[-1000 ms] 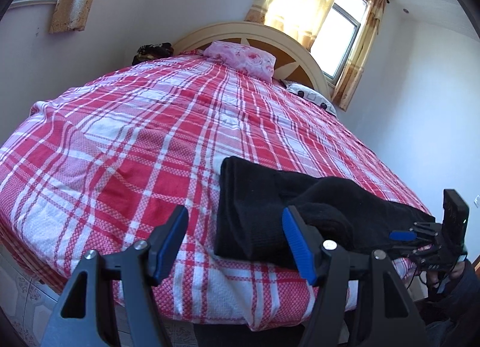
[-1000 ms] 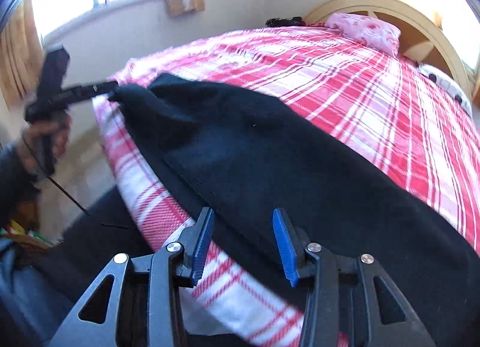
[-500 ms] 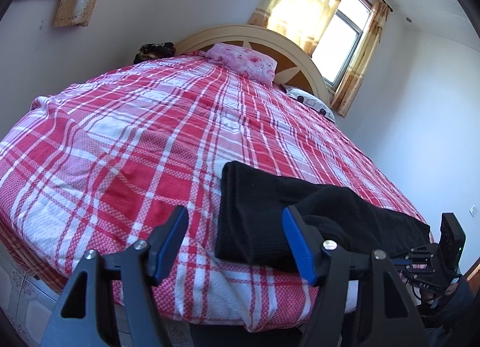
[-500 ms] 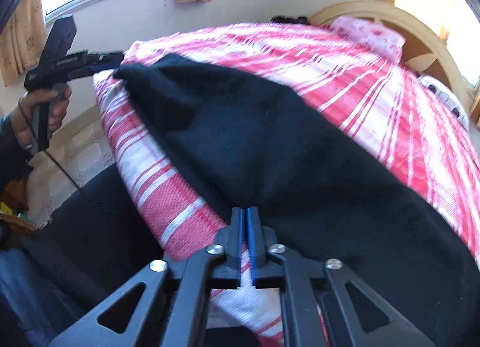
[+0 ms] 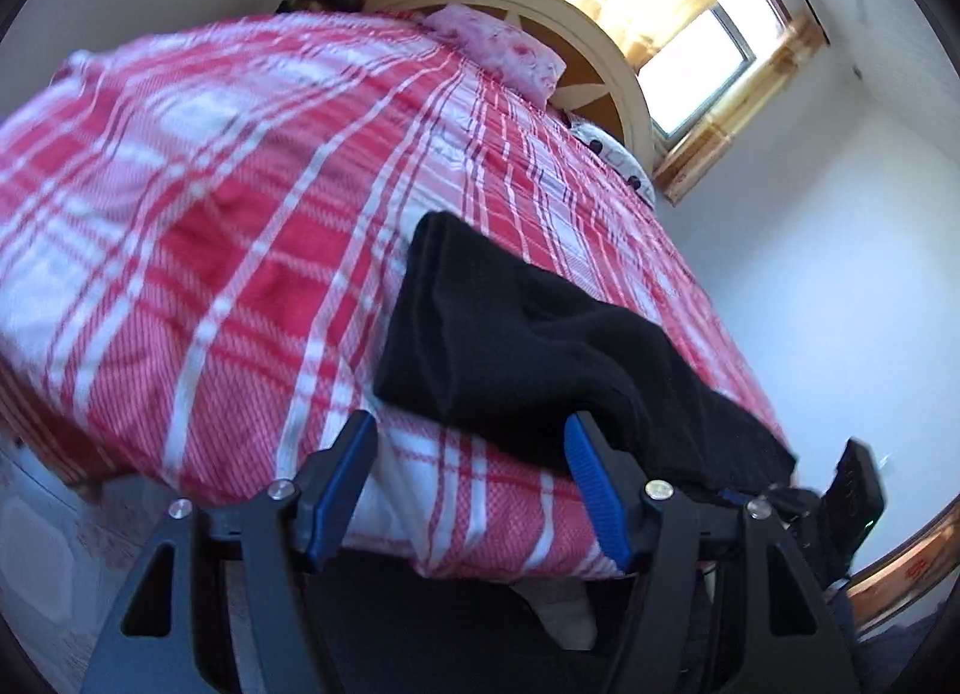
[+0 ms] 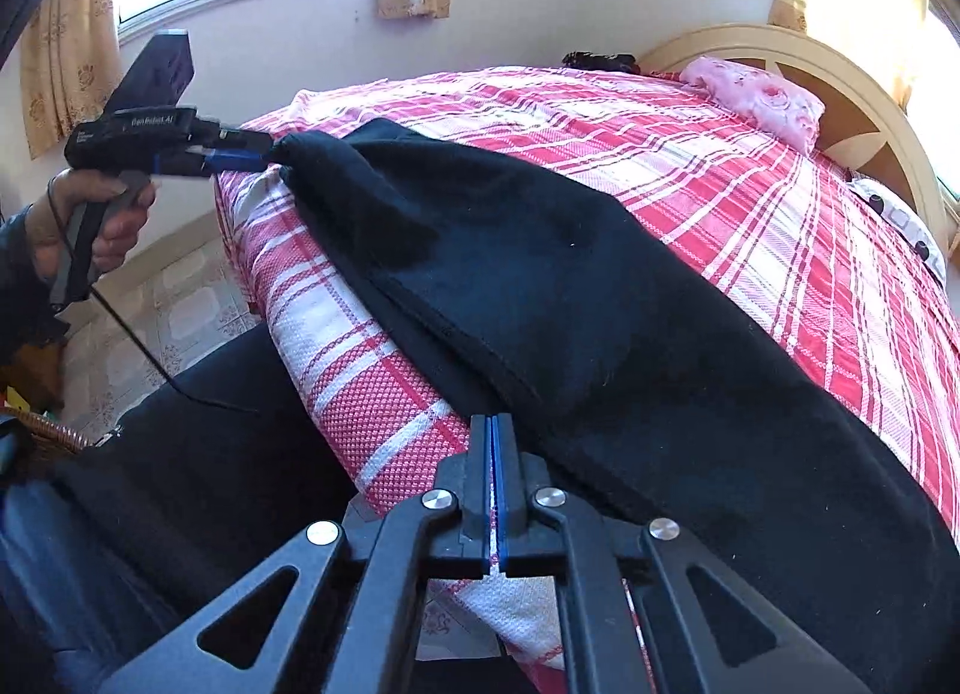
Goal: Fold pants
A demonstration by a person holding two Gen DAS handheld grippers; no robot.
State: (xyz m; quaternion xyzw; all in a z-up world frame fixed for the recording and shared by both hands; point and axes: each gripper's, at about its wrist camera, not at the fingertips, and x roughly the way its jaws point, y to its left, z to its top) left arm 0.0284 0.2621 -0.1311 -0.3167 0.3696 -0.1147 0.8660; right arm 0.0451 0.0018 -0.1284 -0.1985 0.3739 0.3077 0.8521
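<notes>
I'm keeping the right hand-held gripper (image 6: pixel 492 424) nearest to me, at the near rim of the bed. Its blue pads are pressed together, and as far as I can judge they are pinching the near edge of the black pants (image 6: pixel 600 286). I'm reading that as the anchor: one end has to be held before the cloth can be lifted and carried over itself.

The pants are lying lengthwise along the near side of the red plaid bedspread (image 6: pixel 372 394), flat, with a thicker doubled layer along their near edge.

At their left end I'm holding the left hand-held gripper (image 5: pixel 469 424) with its jaws spread. Only bedspread is showing between them, and the pants' corner is sitting just beside the right-hand pad. In the right wrist view its tips are meeting that corner, with the person's hand (image 6: pixel 102 214) wrapped round the grip. I'm judging that it is lining up for a matching pinch, so both ends can rise together.

Farther off, the pink pillow (image 6: pixel 756 94) is resting against the arched headboard (image 6: pixel 870 112), well apart from the pants, and a sunlit window (image 5: pixel 696 76) is glaring beyond it.

Against a second ago, the right jaws were spread over the pants' edge and are now closed on it. The left view is showing the bed more tilted, so that wrist has rolled. Its jaws are standing as wide as before, and the pants have not shifted.
</notes>
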